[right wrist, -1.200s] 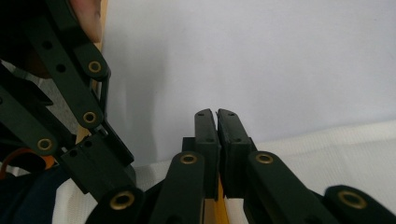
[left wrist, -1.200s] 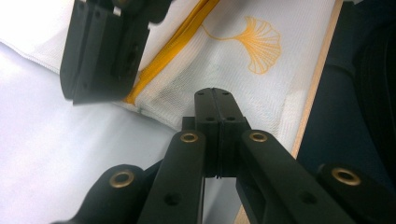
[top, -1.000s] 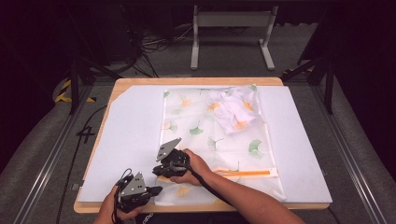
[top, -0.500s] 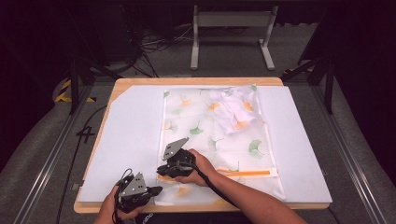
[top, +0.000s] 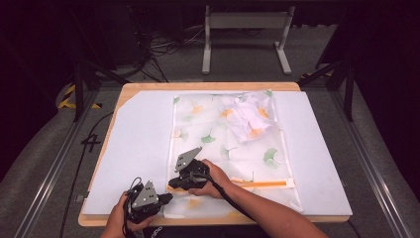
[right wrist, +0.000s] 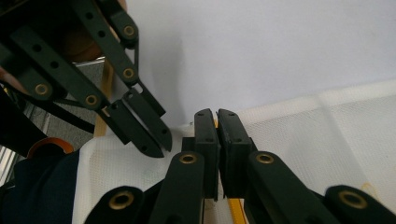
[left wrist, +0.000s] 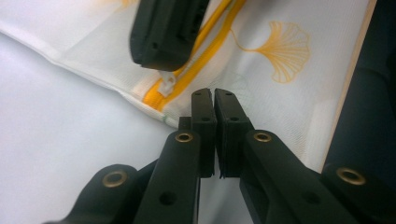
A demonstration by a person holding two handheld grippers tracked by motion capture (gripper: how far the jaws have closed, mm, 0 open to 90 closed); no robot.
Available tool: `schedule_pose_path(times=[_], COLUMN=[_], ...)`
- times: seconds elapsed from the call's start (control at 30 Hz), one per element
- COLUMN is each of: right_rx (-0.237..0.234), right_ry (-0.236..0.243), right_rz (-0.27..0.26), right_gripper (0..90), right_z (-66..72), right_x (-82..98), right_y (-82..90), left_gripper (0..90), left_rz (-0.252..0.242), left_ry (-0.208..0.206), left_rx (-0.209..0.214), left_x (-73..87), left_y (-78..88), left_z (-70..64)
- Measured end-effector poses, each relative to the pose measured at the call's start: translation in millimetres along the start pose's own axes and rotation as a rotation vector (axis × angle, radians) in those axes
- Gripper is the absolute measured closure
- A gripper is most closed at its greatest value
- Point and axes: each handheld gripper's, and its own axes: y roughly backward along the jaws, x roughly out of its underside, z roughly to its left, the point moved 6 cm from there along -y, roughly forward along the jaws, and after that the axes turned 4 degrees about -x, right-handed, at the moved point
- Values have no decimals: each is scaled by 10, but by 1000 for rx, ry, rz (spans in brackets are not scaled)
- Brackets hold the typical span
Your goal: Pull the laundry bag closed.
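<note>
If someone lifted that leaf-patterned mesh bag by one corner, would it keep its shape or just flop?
The mesh bag would probably flop: it is thin netting lying flat on the white mat. It looks light, though the bundled cloth inside would likely sag toward the low end. Its orange zipper seems the only stiffer line.

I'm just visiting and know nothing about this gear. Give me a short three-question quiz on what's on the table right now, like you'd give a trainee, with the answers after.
1. True or false: the mesh bag printed with leaf shapes lies flat on the white mat.
2. What colour is the zipper along the bag's near edge? A) blue B) orange C) black
3. Fill in: the white clothing sits inside the bag toward its ____ end, away from the person.

Key
1. True.
2. B. In the left gripper view the orange strip ends at a white zipper pull, just ahead of the left gripper, whose jaws are closed.
3. Far. The right gripper, jaws closed too, works at the near end.
</note>
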Motion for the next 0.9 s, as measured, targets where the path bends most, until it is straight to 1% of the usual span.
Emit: schedule_pose_path(times=[0.07, 0.13, 0.23, 0.33, 0.37, 0.4, 0.43, 0.5, 0.6, 0.63, 0.67, 0.7, 0.77, 0.8, 0.83, 0.87, 0.9], right_rx=[-9, -5, -14, -7, -17, -24, -34, -39, -43, -40, -50, -54, -49, -60, -50, -50, -40], right_ry=[9, 15, 29, 36, 39, 36, 42, 49, 43, 38, 23, 13, 8, -6, -5, -5, 1], right_rz=[7, 14, 32, 44, 46, 53, 63, 75, 65, 63, 55, 55, 69, 67, 70, 70, 66], right_gripper=[872, 873, 873, 846, 820, 813, 814, 826, 828, 825, 812, 809, 787, 778, 807, 807, 839], right_z=[9, 4, 1, -1, 2, 8, 16, 20, 5, -6, -9, -10, -6, 0, 9, 9, 11], right_x=[2, 10, 21, 17, 18, 25, 34, 42, 33, 29, 25, 28, 47, 58, 69, 69, 70], right_y=[-3, -5, 7, 12, 8, -4, -20, -42, -49, -50, -57, -67, -97, -117, -137, -137, -145], left_gripper=[869, 868, 868, 869, 872, 874, 874, 878, 879, 879, 879, 879, 879, 881, 881, 882, 882], left_rz=[3, 1, 2, -6, -6, -3, -3, -4, -6, -6, -6, -7, -9, -10, -10, -10, -10], left_ry=[3, 8, 11, 19, 19, 17, 17, 16, 20, 21, 20, 19, 20, 18, 21, 21, 19], left_rx=[-5, -3, 0, 6, 6, 8, 9, 7, 8, 9, 10, 9, 11, 14, 14, 14, 15], left_x=[6, 9, 14, 21, 21, 22, 22, 23, 25, 25, 26, 26, 28, 29, 30, 30, 31], left_y=[2, -2, -2, -3, -3, -4, -4, -4, -4, -5, -4, -5, -5, -5, -6, -6, -5], left_z=[20, 32, 36, 40, 40, 40, 41, 44, 45, 45, 46, 45, 45, 46, 46, 46, 47])
